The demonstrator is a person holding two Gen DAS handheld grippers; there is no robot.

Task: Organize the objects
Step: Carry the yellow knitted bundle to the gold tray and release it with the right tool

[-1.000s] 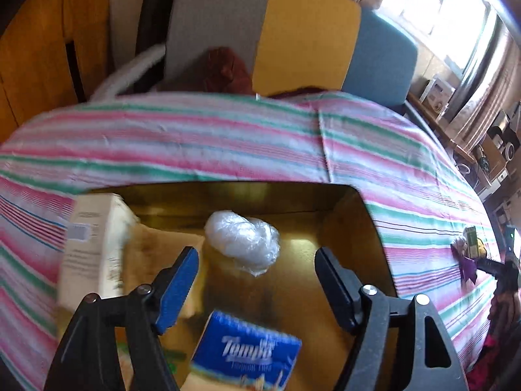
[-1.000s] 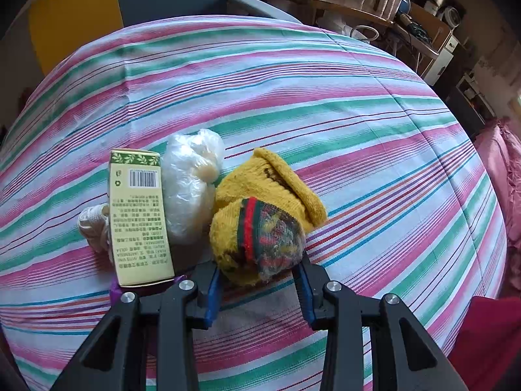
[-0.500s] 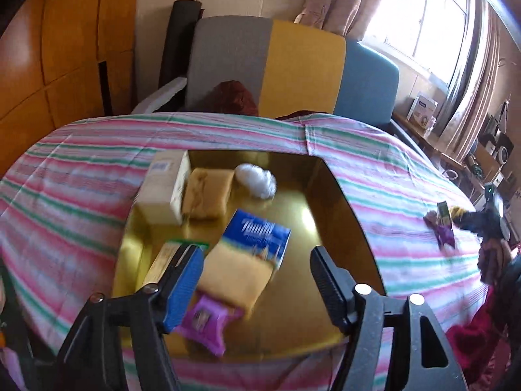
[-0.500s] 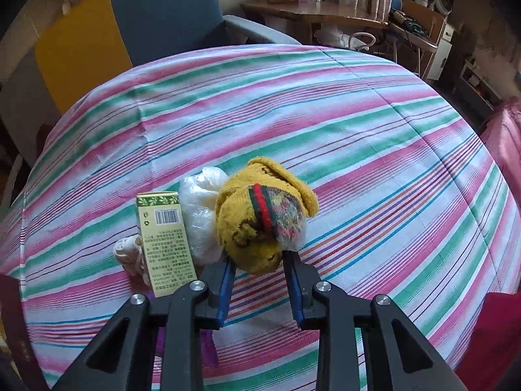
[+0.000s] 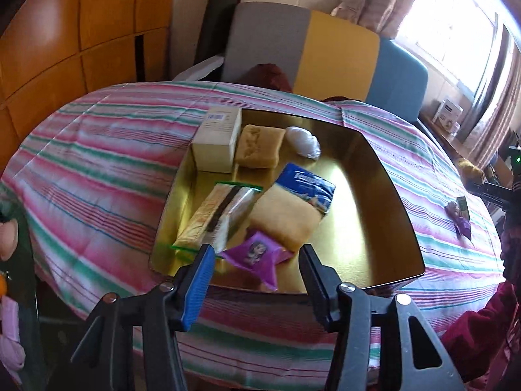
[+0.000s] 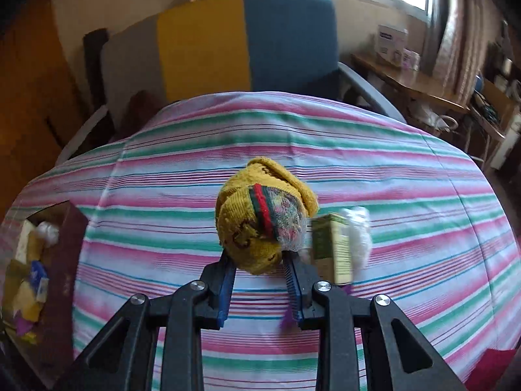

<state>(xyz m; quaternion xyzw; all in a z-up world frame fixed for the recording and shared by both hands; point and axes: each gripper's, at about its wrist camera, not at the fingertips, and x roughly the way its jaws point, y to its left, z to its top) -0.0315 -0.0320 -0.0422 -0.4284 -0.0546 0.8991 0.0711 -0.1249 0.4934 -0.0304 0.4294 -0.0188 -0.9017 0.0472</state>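
A gold tray (image 5: 384,228) on the striped cloth holds a white box (image 5: 216,140), a tan bundle (image 5: 259,146), a white bag ball (image 5: 302,141), a Tempo tissue pack (image 5: 307,189), a zip bag (image 5: 218,215) and a purple packet (image 5: 255,255). My left gripper (image 5: 256,254) hovers over the tray's near edge, its jaws closing with nothing between them. My right gripper (image 6: 257,260) is shut on a yellow knitted sock bundle (image 6: 257,224), held above the cloth. A green box (image 6: 332,247) and a white bag (image 6: 359,238) lie just to its right.
In the right wrist view the tray's side (image 6: 62,260) shows at the far left. A grey, yellow and blue chair back (image 5: 338,52) stands behind the table. A side table with boxes (image 6: 390,42) is at the back right. A person's red sleeve (image 5: 482,325) is at the right.
The left gripper drew back from inside the tray to its near edge and its jaws narrowed. The right gripper shut on the yellow sock bundle, lifted it and swung left of the green box.
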